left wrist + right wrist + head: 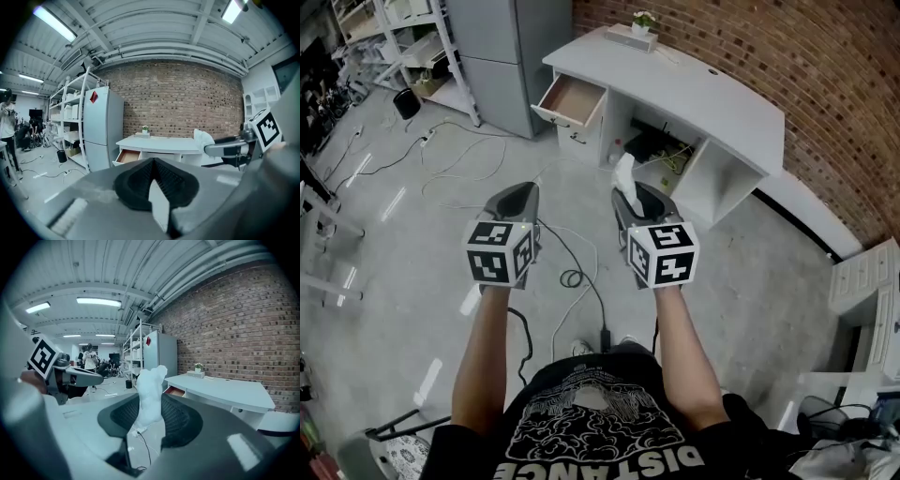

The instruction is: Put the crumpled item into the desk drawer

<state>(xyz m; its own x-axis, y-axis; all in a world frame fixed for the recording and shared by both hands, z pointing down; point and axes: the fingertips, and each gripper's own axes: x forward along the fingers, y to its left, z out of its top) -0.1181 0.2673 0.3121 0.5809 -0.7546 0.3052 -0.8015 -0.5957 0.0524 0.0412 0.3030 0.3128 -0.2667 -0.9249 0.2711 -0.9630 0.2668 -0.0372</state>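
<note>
Holding, right gripper (149,403): ribbed black pads clamped on the crumpled item (151,380), a white, wrinkled wad standing upright above the jaws.
Left gripper (153,161): pads pressed together, just left of my right one.
Floor (412,244), near: grey and glossy. A black cable (572,277) lies looped under the grippers, between me and the desk.
Desk (703,98), far: white, curved top, set against a brick wall (806,66).
Drawer (573,101), at the desk's left end: pulled out, brown inside showing.
Potted plant (643,21): small, on the desk's far edge.
Fridge (502,56): grey, left of the drawer.
</note>
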